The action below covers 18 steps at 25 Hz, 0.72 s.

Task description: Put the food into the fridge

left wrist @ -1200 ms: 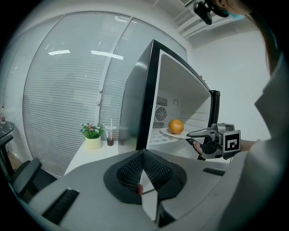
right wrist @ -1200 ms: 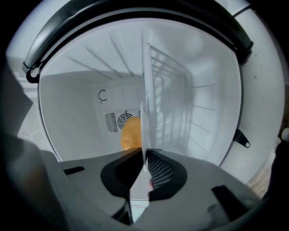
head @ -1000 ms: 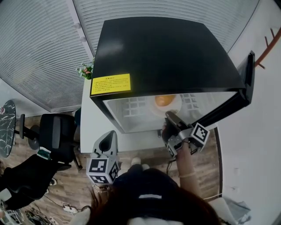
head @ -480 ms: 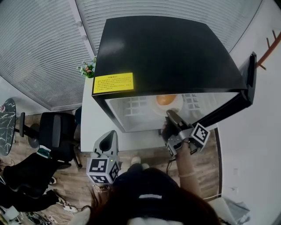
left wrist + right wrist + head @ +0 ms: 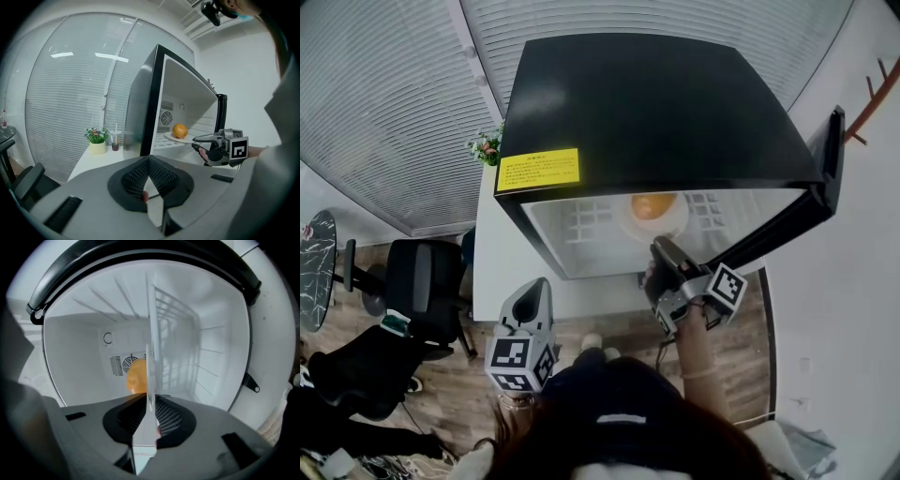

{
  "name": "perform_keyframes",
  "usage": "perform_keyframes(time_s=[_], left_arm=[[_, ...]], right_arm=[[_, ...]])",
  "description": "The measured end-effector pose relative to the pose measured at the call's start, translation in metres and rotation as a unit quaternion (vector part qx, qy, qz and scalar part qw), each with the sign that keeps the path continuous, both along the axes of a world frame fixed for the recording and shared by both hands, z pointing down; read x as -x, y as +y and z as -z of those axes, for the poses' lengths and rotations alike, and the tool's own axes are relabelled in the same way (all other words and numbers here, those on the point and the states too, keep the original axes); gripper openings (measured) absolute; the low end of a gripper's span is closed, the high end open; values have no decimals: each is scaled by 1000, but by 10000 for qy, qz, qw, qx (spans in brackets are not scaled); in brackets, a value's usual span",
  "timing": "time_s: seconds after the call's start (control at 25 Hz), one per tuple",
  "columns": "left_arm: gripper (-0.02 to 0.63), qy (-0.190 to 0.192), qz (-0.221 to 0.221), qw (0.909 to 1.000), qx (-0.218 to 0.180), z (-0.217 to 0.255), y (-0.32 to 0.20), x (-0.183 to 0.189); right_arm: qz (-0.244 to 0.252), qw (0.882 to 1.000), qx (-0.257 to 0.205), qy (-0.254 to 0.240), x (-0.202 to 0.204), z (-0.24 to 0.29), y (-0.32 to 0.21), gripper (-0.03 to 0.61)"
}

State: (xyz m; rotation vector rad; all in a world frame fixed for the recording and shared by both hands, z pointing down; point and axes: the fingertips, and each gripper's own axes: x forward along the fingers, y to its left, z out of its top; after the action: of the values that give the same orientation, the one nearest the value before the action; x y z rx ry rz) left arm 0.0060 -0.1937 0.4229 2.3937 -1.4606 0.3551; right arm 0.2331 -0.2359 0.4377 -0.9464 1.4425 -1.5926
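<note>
At the fridge [image 5: 656, 103] mouth, your right gripper [image 5: 661, 251] has just been opening its jaws, with the plate [image 5: 673, 226] rim loose between them. The plate and its orange [image 5: 652, 205] rest on the shelf [image 5: 586, 225]. You look to be mid-release, so next draw straight back without snagging the rim. Your left gripper [image 5: 149, 161] hangs closed and empty.

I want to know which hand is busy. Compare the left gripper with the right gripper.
The grey left gripper has its fingers pressed together on nothing; the grey right gripper has fingers that have just been opening, apart, with the rim of the round white plate between them. The left one hangs outside the black fridge, the right one at its opening. Both carry a marker cube.
</note>
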Motion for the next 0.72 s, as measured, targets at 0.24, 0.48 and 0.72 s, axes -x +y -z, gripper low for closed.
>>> perform_keyframes(time_s=[0.24,0.48,0.72], left_arm=[[0,1,21,10000,38,1,12,-3],[0,-19,22,10000,-7,3,27,-7],[0,-69,55,10000,-45,7,46,-10]], right_arm=[[112,9999,-67,-2,1,3,12,57],[258,9995,-175,55,3,6,28,40],[354,9992,-180,105,3,5,47,0]])
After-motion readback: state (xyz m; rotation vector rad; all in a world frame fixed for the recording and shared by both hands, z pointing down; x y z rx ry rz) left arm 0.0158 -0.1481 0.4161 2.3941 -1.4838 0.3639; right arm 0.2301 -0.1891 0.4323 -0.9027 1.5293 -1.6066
